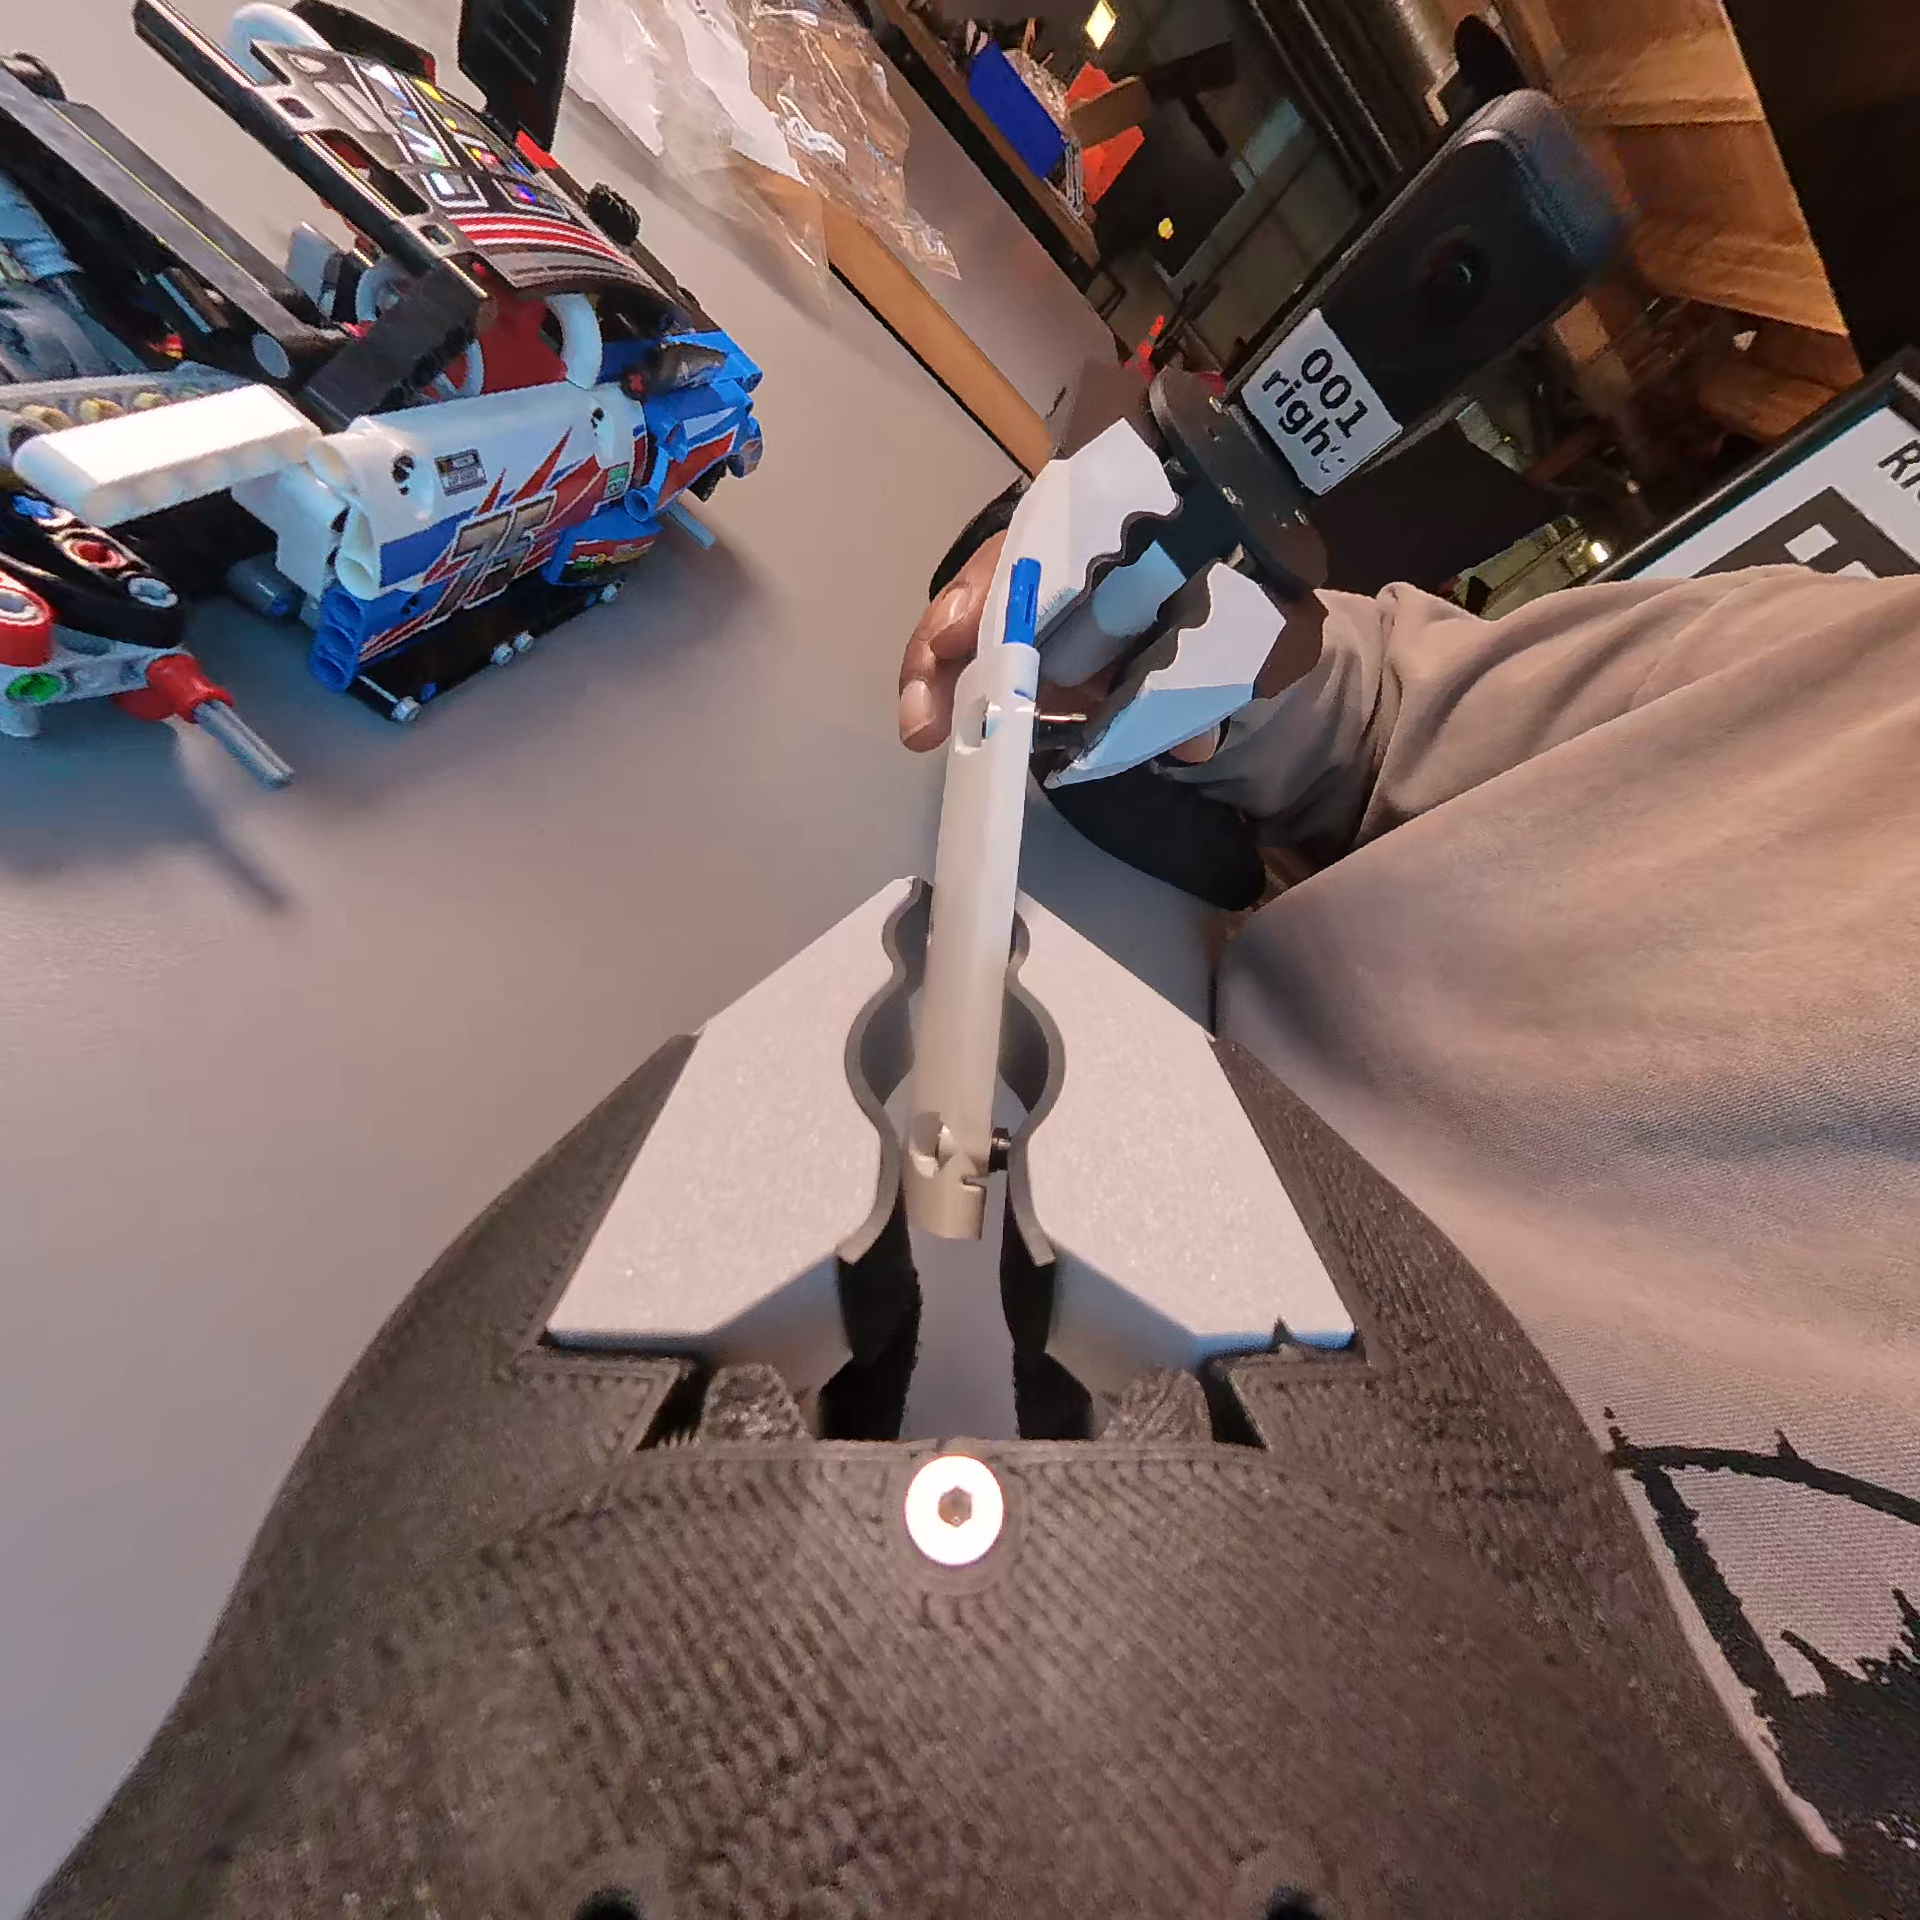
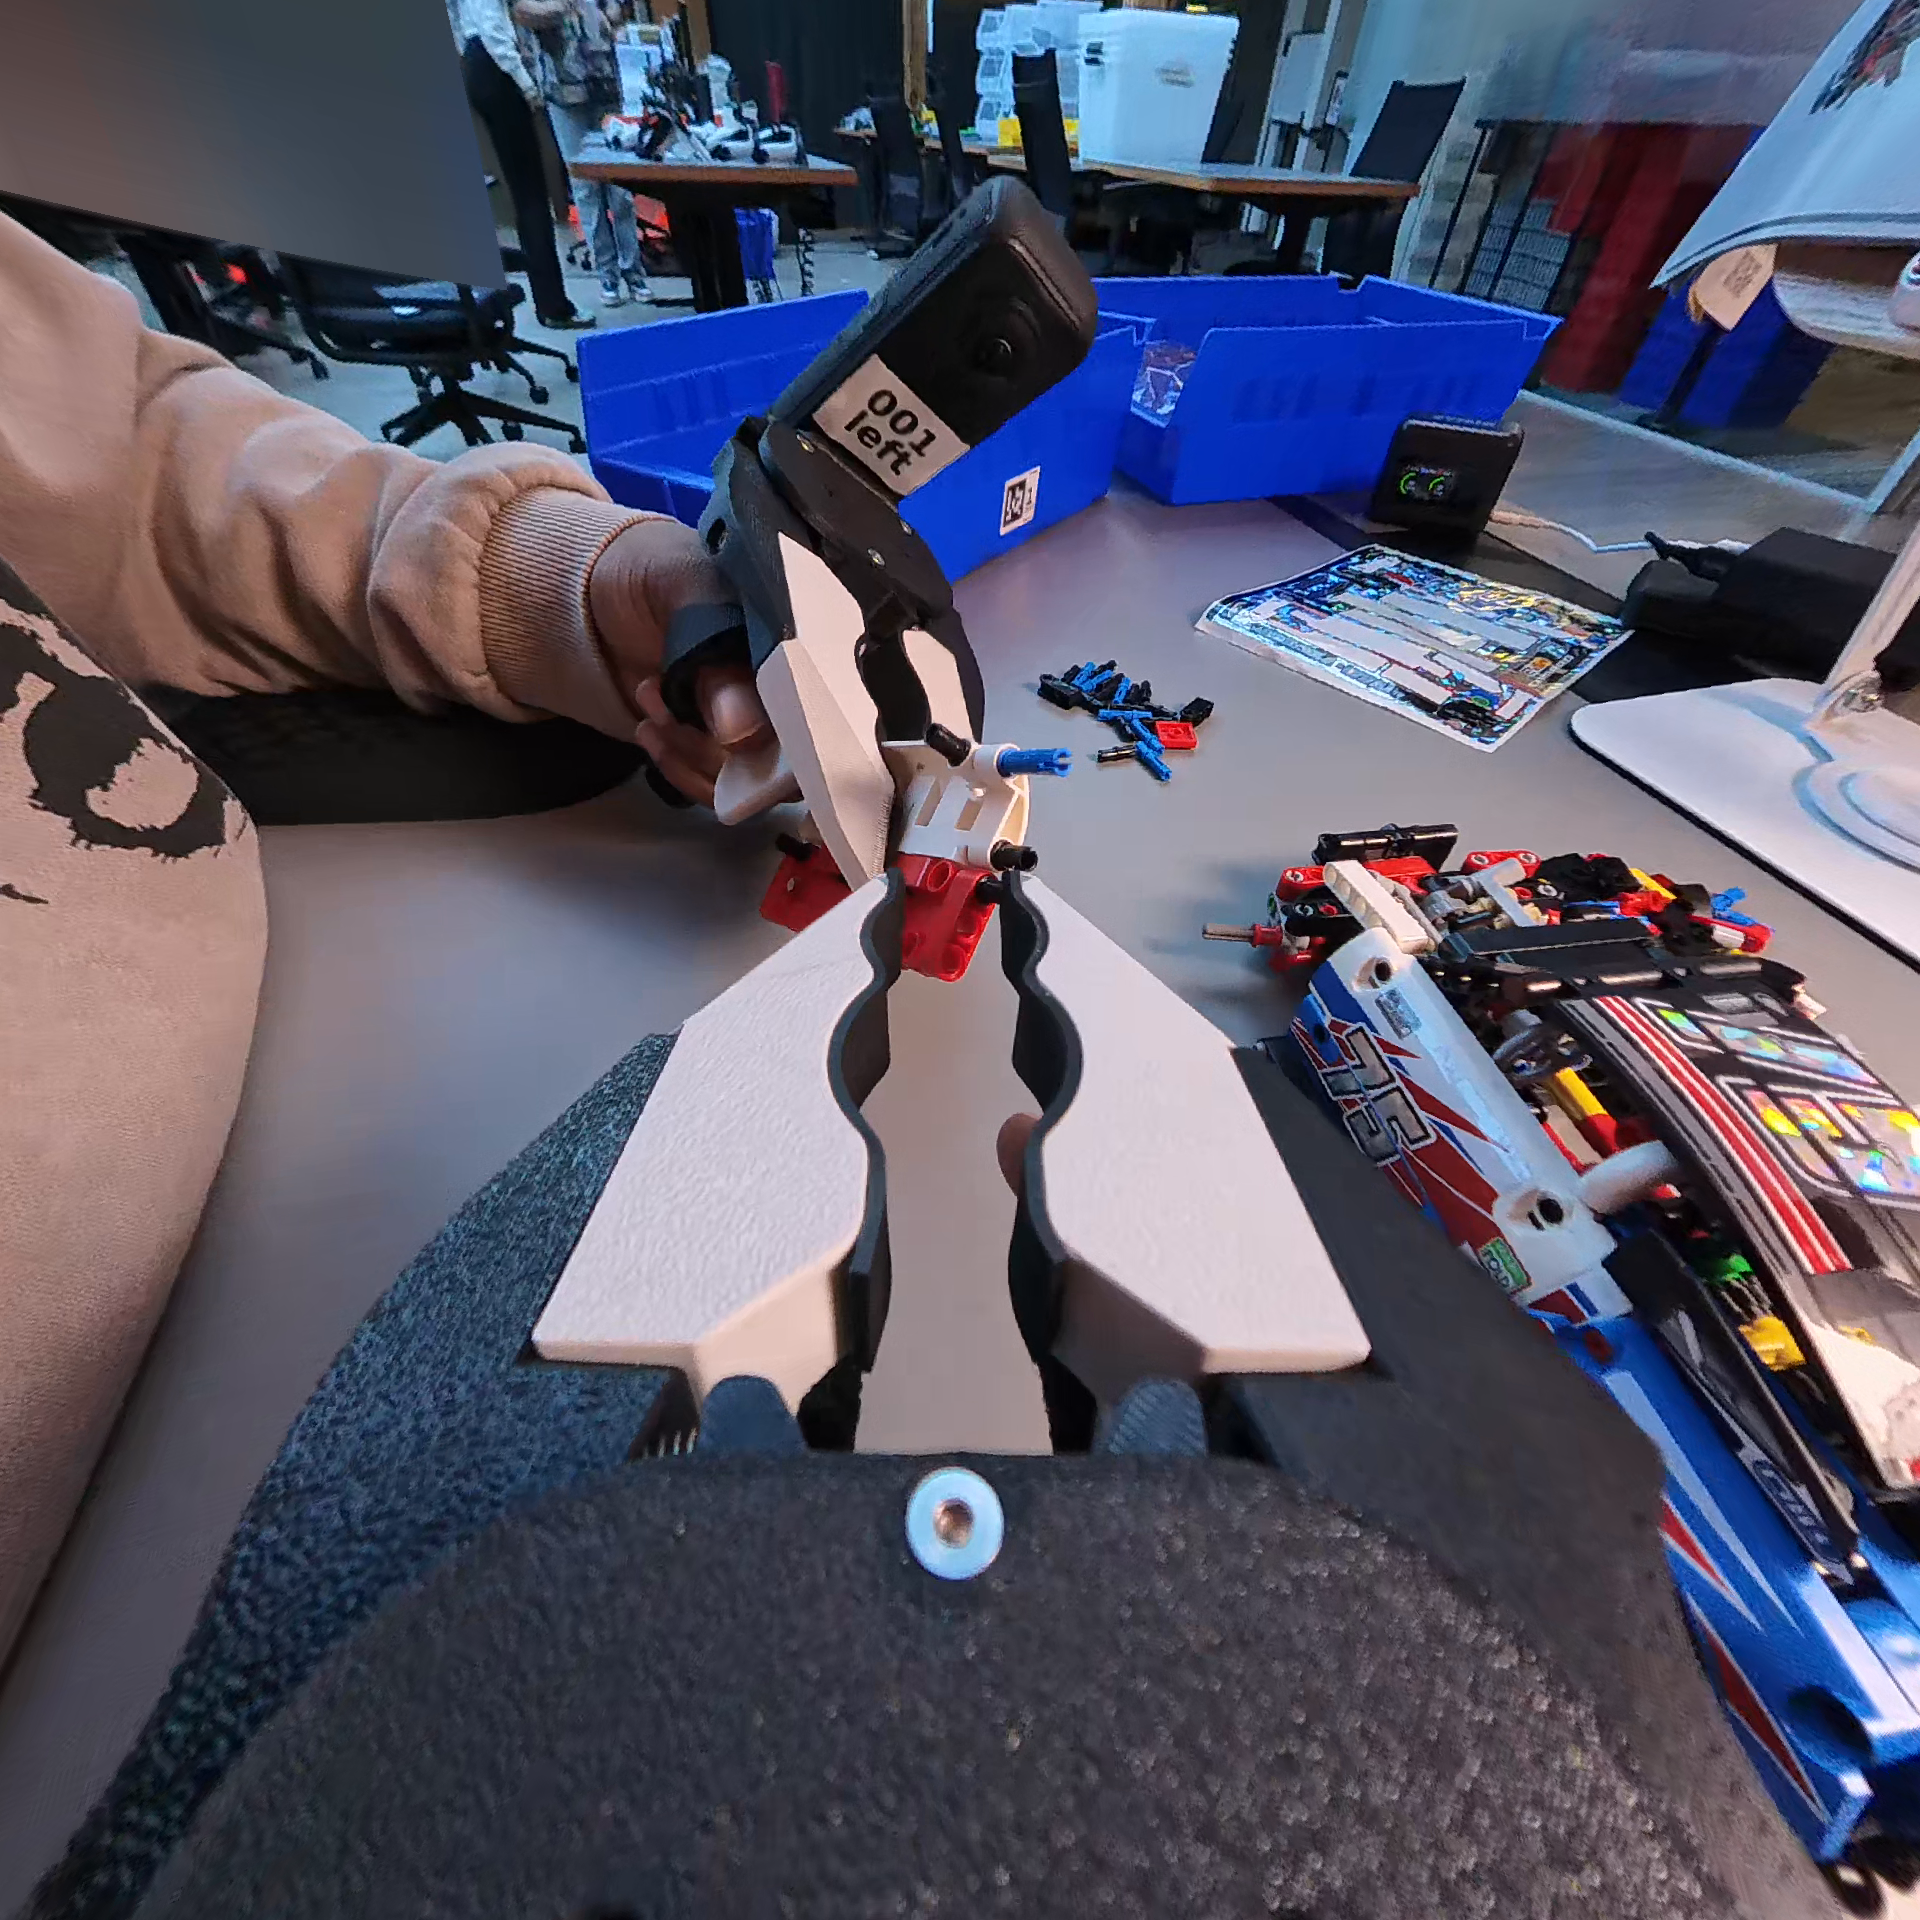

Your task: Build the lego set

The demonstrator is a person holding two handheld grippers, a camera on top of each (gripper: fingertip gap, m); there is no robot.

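A sleeved forearm (image 2: 312, 540) is seen at the far left of the right wrist view, its hand wrapped around the handle of the left gripper (image 2: 883, 821). That gripper's fingers are clamped on a white Lego panel (image 1: 971, 935), which is held above the grey table (image 2: 1195, 883). A blue pin (image 2: 1034, 762) projects from one end of the panel, and a red piece (image 2: 940, 920) is attached under it. The right gripper (image 2: 940, 904) is brought up to this sub-assembly with its jaws parted; its tips are set either side of the red piece, and firm contact cannot be judged. Further right, a small heap of blue and black pins (image 2: 1127, 712) is laid on the table, with a sticker sheet (image 2: 1413, 639) beyond it and blue bins (image 2: 1320, 384) behind. At the right edge the partly built race car (image 2: 1558, 1091) is rested on the table, well apart from the held piece.
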